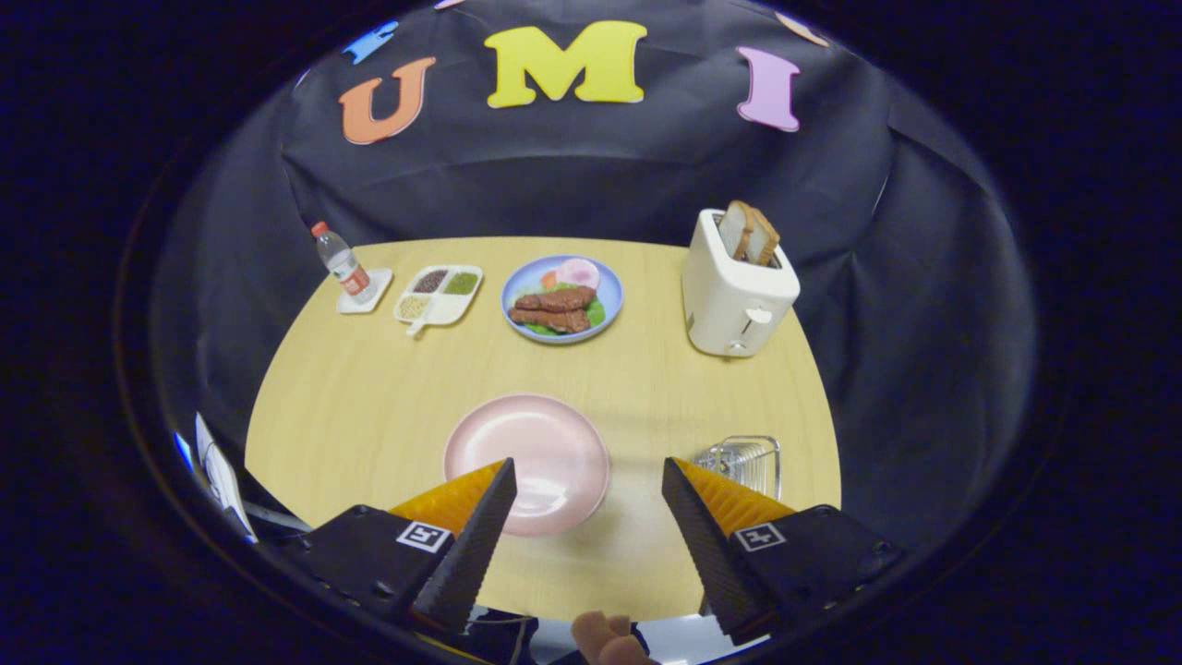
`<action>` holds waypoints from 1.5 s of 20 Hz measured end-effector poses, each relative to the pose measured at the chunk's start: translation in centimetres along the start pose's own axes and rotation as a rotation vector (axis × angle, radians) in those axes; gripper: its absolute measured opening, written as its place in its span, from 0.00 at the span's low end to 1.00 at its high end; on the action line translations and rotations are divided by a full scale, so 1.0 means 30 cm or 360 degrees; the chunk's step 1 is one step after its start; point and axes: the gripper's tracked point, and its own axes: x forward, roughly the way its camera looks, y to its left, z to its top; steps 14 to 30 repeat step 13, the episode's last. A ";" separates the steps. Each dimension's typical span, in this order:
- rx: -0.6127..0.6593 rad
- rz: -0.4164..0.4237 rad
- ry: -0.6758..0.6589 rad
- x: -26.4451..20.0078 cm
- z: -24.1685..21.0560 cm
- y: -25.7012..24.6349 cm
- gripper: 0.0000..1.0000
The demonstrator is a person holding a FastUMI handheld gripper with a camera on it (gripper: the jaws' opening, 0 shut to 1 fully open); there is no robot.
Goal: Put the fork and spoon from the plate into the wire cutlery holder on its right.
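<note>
A pink plate (526,453) lies on the wooden table just ahead of my fingers, its surface bare. To its right stands the wire cutlery holder (743,460), partly hidden behind my right fingertip; I cannot make out what is inside it. My gripper (588,476) hovers above the near part of the table, open wide, with nothing between its fingers. The left fingertip overlaps the plate's near rim.
Farther back sit a white toaster (736,291) with bread slices, a blue plate of food (561,298), a white sectioned tray (440,294) and a small bottle (340,261) on a coaster. A fingertip of a hand (605,639) shows below the fingers.
</note>
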 end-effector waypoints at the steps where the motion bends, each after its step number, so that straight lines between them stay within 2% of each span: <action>1: -0.0013 -0.0011 -0.0057 -0.017 0.009 0.025 0.95; 6: 0.0008 -0.0056 -0.0380 -0.142 0.084 0.112 0.96; 10: 0.0027 -0.0136 -0.0729 -0.287 0.197 0.131 0.96; 13: 0.0026 -0.0105 -0.0905 -0.392 0.234 0.176 0.96; 30: 0.0026 -0.0105 -0.0905 -0.392 0.234 0.176 0.96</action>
